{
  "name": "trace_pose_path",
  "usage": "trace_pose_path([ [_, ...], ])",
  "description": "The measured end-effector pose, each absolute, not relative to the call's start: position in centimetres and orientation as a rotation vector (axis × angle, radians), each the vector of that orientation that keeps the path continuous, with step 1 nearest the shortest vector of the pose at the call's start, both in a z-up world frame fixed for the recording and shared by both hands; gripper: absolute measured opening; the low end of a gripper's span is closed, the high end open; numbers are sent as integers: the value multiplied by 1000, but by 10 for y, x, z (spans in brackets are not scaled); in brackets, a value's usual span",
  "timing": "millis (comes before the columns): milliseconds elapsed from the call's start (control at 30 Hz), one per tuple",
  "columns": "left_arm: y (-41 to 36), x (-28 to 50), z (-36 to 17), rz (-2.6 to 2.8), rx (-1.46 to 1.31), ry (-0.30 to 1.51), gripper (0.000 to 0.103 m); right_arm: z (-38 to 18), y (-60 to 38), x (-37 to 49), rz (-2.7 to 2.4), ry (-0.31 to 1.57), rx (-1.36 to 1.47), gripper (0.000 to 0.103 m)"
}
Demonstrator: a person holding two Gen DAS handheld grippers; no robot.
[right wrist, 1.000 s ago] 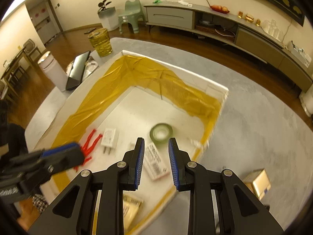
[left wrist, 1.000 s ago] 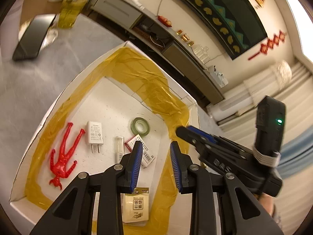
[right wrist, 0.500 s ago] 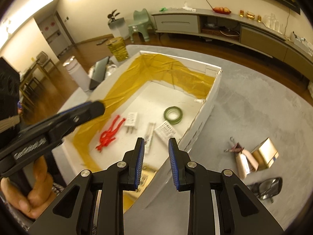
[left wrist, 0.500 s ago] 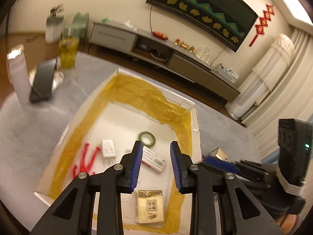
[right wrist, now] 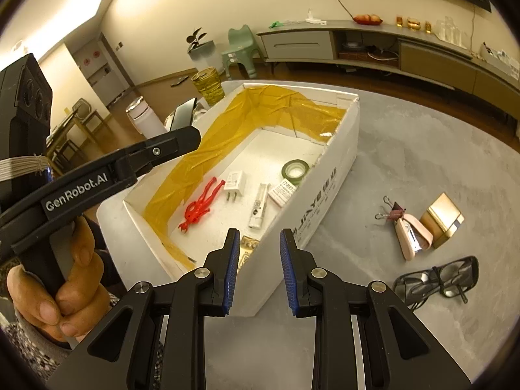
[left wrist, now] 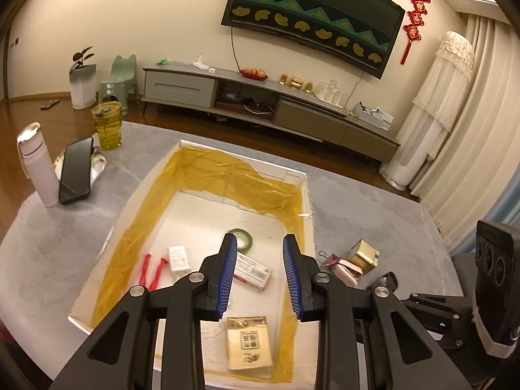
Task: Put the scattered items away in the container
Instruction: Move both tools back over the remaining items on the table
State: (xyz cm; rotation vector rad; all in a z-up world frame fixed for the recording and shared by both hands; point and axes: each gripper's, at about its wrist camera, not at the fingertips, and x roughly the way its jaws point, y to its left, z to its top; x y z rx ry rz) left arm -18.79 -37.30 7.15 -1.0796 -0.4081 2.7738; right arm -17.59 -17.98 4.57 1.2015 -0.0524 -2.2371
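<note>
Both tools are between picks; the left gripper (left wrist: 260,273) hangs over the box (right wrist: 344,149) with its jaws parted and nothing between them, and the right gripper (right wrist: 260,269) sits above the box's near corner, likewise parted and empty. Already inside on the white floor: a red figure (right wrist: 198,206), a charger plug (right wrist: 233,183), a roll of green tape (right wrist: 294,169), a white tube (right wrist: 259,206), a labelled packet (left wrist: 252,268) and a yellow card (left wrist: 248,341). Outstanding on the grey mat, well to the right of the box: a pink stapler (right wrist: 411,232) touching a binder clip (right wrist: 391,211), a gold box (right wrist: 442,219) just beside them, and what appear to be dark glasses (right wrist: 438,281) — the edge distortion makes that uncertain. Assessment: the sort is part done; the next move calls for the right gripper to swing right, descend over one loose item — the stapler looks the easiest — and close across its narrow width.
</note>
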Motion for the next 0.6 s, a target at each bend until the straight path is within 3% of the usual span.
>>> trace_pose_path([
  [233, -381, -196, 58, 2615, -1149, -610, 30, 41, -170, -171, -2232, -89, 1209, 27],
  [600, -372, -200, 49, 2565, -1184, -629, 30, 19, -139, -161, -2245, -203, 1217, 27],
])
